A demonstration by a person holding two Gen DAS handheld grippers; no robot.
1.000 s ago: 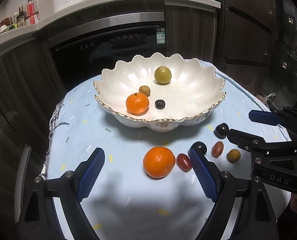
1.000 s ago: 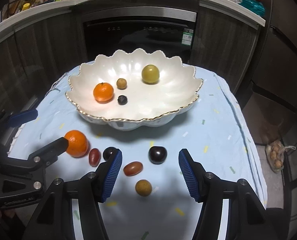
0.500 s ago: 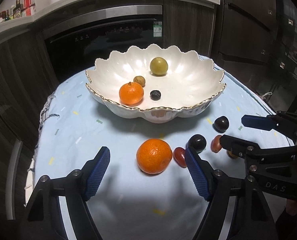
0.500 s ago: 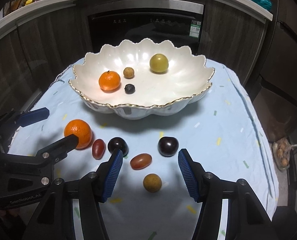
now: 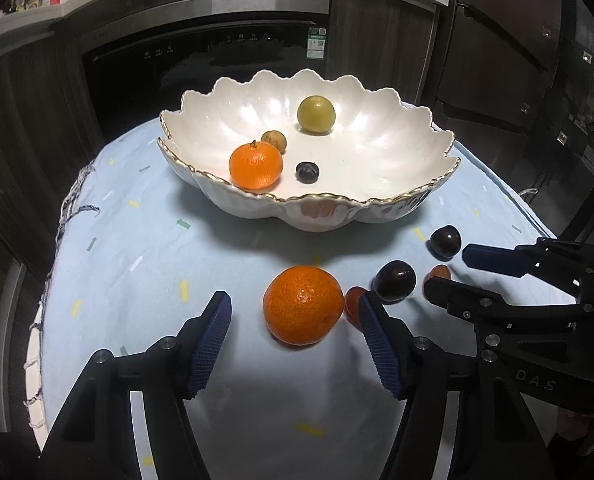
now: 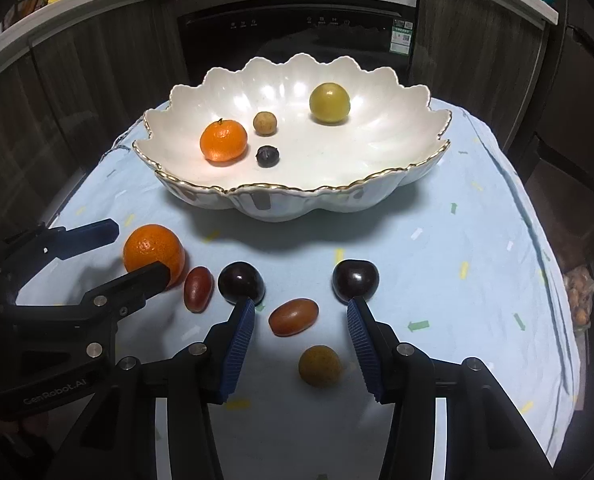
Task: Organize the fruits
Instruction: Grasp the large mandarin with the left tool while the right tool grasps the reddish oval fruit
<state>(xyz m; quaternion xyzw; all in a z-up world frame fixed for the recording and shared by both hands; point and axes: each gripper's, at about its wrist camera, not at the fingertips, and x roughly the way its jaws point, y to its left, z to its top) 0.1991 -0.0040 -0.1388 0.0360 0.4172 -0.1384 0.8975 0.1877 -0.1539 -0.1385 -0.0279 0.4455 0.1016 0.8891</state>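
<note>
Above the blue-clothed surface (image 6: pixel 437 264) we tilt both grippers down, jaws closing but apart: left gripper (image 5: pixel 295 326) straddles one loose round orange mandarin (image 5: pixel 303 305), right gripper (image 6: pixel 299 320) one oblong red tomato (image 6: pixel 293 317); the white scalloped bowl (image 6: pixel 377 196) holds four fruits.

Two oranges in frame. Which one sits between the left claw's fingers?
The larger orange on the cloth, between the open left claw fingers. The smaller orange lies in the bowl.

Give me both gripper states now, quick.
Left gripper: open, jaws closing around the orange on the cloth, not touching.
Right gripper: open, jaws closing around the oval red fruit, holding nothing.
</note>
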